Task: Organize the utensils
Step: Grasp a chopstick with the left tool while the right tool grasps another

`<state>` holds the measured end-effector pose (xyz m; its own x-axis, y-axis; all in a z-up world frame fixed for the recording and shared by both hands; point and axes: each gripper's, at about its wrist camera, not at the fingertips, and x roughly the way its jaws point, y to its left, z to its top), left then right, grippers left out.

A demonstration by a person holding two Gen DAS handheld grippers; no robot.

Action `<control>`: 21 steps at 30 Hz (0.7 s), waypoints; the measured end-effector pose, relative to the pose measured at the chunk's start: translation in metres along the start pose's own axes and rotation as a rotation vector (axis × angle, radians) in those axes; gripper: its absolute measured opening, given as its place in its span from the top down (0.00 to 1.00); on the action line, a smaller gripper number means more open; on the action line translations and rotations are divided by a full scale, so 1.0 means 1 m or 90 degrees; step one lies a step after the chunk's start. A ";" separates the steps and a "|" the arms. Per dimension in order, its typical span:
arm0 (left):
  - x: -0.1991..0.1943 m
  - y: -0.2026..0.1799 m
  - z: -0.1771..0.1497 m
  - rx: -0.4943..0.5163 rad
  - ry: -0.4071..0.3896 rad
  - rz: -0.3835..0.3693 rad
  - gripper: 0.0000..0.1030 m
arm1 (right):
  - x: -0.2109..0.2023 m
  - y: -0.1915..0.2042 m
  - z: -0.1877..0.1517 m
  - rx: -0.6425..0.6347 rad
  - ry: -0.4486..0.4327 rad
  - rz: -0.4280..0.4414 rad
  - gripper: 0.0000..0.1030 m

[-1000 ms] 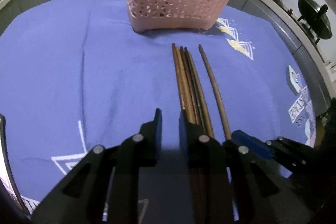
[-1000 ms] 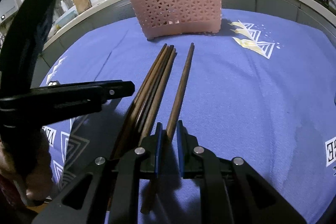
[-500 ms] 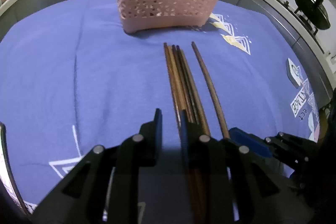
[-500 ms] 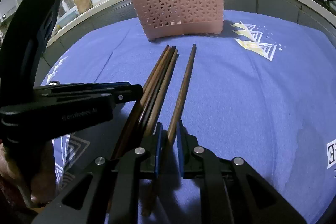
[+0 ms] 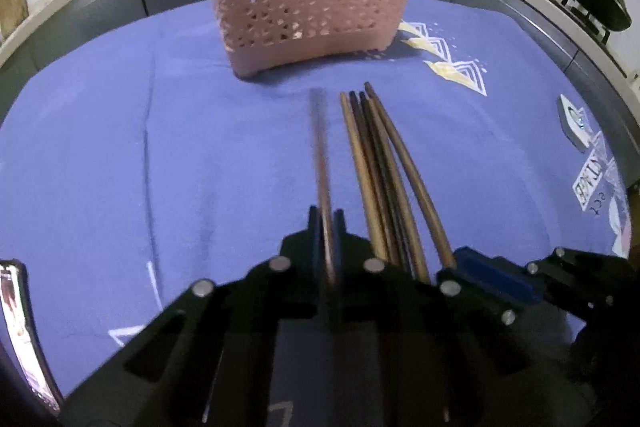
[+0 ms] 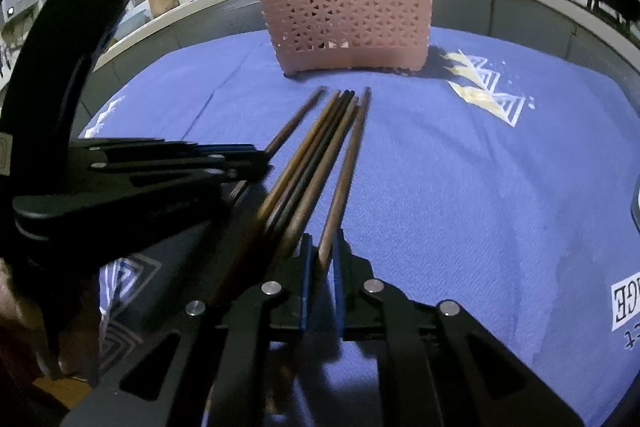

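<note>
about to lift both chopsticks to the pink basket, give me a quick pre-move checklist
1. Left gripper shut on one chopstick: ok.
2. Right gripper shut on the rightmost chopstick: ok.
3. Each grip takes a single stick, clear of the loose bundle: ok for the left, cannot tell for the right.
4. Pink basket upright on the blue cloth: ok.
5. Free room inside the basket: cannot tell.

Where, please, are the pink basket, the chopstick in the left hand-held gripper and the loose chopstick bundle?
pink basket (image 5: 312, 15), left wrist view, front wall.
chopstick (image 5: 320, 147), left wrist view, mid-shaft.
chopstick bundle (image 6: 316, 155), right wrist view, middle sticks.
</note>
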<state>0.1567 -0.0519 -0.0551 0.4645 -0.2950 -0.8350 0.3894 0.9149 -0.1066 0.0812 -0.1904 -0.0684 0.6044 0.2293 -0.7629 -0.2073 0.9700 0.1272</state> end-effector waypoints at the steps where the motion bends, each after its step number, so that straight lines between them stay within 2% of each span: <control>1: -0.002 0.004 -0.002 -0.003 0.002 -0.002 0.95 | -0.002 -0.004 -0.001 0.005 0.004 0.001 0.92; 9: -0.028 0.039 -0.033 -0.016 0.015 0.001 0.92 | -0.022 -0.032 -0.015 -0.002 0.053 -0.007 0.93; 11: -0.028 0.040 -0.030 -0.007 0.019 -0.002 0.78 | -0.018 -0.035 -0.010 -0.003 0.067 0.001 0.92; 12: -0.026 0.039 -0.026 0.000 0.020 0.005 0.62 | -0.015 -0.035 -0.005 -0.005 0.075 0.000 0.92; 13: -0.023 0.039 -0.019 0.006 0.018 0.018 0.56 | -0.009 -0.035 0.005 -0.008 0.082 -0.002 0.92; 18: 0.001 0.031 0.012 0.049 0.003 0.040 0.57 | 0.027 -0.037 0.056 -0.013 0.102 -0.002 0.92; 20: 0.006 0.031 0.020 0.050 -0.005 0.050 0.67 | 0.043 -0.034 0.079 -0.019 0.118 -0.008 0.91; 21: 0.007 0.031 0.022 0.051 -0.007 0.050 0.80 | 0.049 -0.032 0.087 -0.025 0.127 -0.009 0.91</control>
<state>0.1898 -0.0314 -0.0522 0.5051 -0.2264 -0.8328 0.4136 0.9104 0.0034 0.1843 -0.2028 -0.0545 0.4437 0.1915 -0.8755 -0.2328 0.9680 0.0937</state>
